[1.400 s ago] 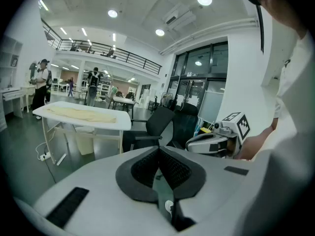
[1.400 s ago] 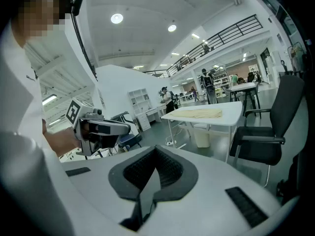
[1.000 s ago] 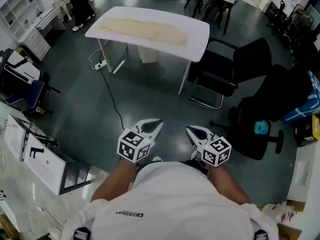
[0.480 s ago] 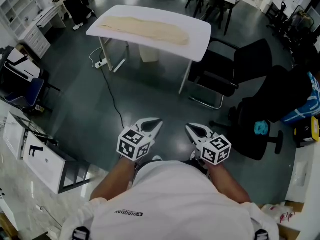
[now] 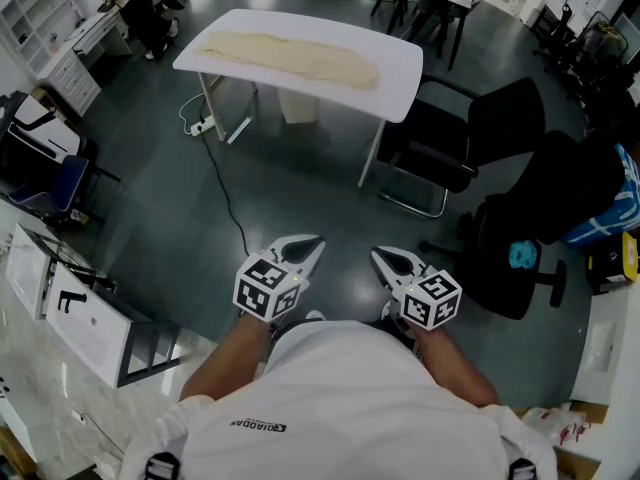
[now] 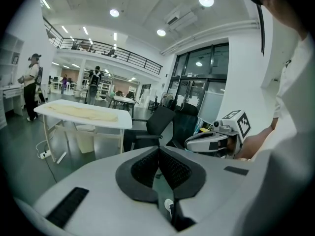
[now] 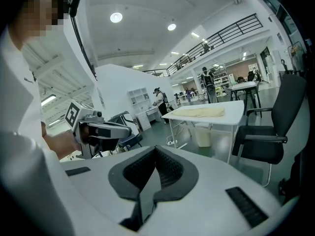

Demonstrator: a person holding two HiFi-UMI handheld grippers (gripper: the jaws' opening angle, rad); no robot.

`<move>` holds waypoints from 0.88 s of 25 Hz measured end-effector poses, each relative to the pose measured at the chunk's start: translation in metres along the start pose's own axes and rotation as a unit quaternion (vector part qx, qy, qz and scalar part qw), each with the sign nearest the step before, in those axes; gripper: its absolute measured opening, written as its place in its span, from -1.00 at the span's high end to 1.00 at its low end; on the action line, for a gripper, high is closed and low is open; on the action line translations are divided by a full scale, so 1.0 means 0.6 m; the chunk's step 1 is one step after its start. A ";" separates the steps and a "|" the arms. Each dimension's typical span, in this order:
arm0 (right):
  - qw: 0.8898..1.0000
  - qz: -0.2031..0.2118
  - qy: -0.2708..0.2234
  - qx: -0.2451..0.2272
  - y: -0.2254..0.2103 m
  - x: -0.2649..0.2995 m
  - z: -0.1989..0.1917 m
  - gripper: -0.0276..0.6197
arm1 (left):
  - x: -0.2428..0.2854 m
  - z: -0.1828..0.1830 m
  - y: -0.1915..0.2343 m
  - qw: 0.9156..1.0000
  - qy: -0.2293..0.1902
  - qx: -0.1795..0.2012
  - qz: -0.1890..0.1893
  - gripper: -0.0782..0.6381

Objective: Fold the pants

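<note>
Cream-coloured pants (image 5: 290, 60) lie flat and lengthwise on the top of a white table (image 5: 400, 68). They cover most of its surface and leave the table's right end bare. Nothing touches the garment.

Both hand-held grippers are well apart from the table, on its near side, above the dark grey floor (image 5: 300, 198) and close against the person's white shirt (image 5: 340, 408). They point toward the table and slightly downward.

The left gripper (image 5: 316, 245) is clenched: in the left gripper view its two black ribbed pads meet at the tips, with nothing between them. The right gripper (image 5: 379, 259) is likewise clenched and empty. The two grippers sit side by side and apart, each bearing its marker cube at the rear.

A black chair (image 5: 470, 138) stands just beside the table's right end. A pale bin (image 5: 297, 108) stands beneath the table. A black cable (image 5: 222, 193) runs from near the table's left legs across the floor toward the near side. In the left gripper view other people stand well beyond the table's far side, too small to make out.
</note>
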State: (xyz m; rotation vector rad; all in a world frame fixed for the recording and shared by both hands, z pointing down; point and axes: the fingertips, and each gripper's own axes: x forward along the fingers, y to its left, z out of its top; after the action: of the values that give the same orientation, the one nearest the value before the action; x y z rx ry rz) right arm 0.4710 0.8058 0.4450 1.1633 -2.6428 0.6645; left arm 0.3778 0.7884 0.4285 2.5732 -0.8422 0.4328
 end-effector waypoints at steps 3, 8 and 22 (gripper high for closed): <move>1.000 0.001 0.001 -0.003 0.005 0.003 -0.001 0.86 | -0.003 0.001 0.003 1.000 -0.001 0.001 0.001 0.70; 1.000 -0.004 0.002 -0.007 0.004 0.004 0.003 0.86 | -0.007 0.002 0.006 1.000 -0.007 -0.005 0.002 0.70; 1.000 0.011 0.013 -0.018 0.032 0.050 0.006 0.86 | -0.043 -0.014 0.044 1.000 -0.016 -0.018 0.020 0.70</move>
State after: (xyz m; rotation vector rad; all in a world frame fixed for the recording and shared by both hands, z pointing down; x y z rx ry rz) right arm 0.4367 0.7959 0.4458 1.1097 -2.6375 0.6281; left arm 0.3404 0.7857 0.4327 2.5412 -0.9067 0.3853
